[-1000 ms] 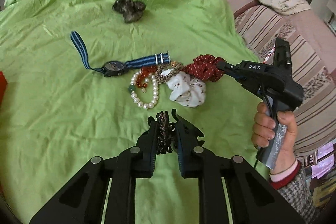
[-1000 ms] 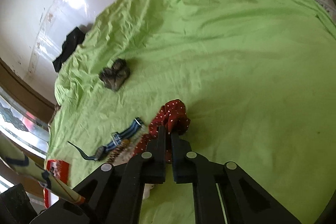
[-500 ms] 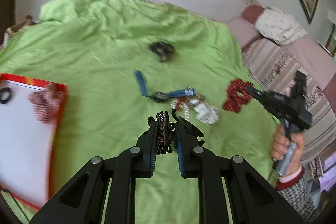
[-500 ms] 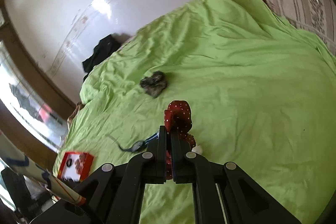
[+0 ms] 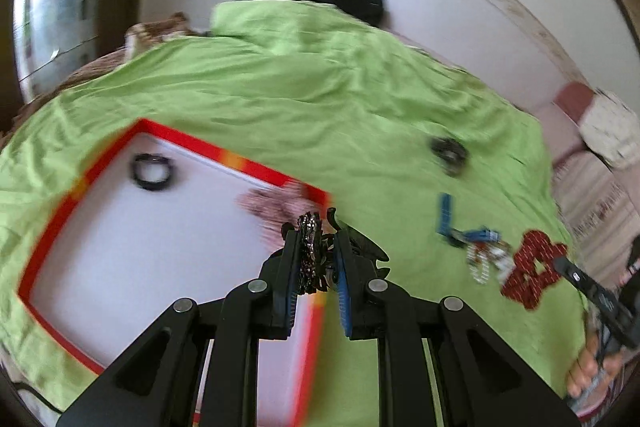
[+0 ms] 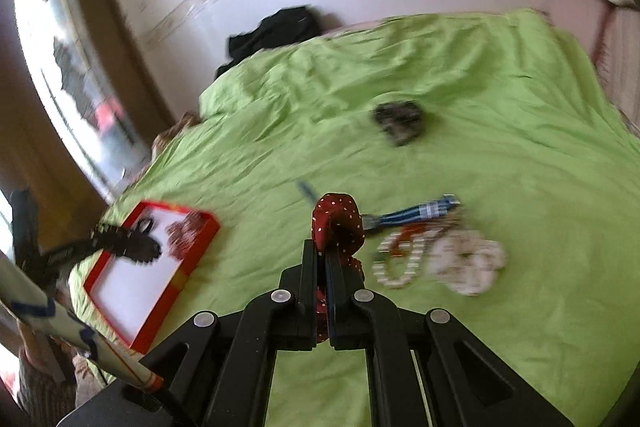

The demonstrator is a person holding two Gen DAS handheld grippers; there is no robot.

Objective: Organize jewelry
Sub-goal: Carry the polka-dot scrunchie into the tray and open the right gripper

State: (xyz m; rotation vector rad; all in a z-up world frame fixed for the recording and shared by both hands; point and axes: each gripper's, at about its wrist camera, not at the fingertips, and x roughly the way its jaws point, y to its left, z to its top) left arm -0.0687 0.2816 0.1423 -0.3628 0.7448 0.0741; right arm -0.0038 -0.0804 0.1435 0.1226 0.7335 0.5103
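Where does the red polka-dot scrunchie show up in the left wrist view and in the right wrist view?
Left wrist: the red polka-dot scrunchie hangs at the far right, pinched at the tip of the right gripper.
Right wrist: the scrunchie sits centre frame, clamped between that gripper's fingers.
Shared landmark: the red-rimmed tray, left of the scrunchie in both views.

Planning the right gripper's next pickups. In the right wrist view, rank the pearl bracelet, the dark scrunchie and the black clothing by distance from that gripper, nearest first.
1. Pearl bracelet: just right of the right gripper, on the green sheet.
2. Dark scrunchie: mid-bed, ahead and right.
3. Black clothing: far edge, by the wall.
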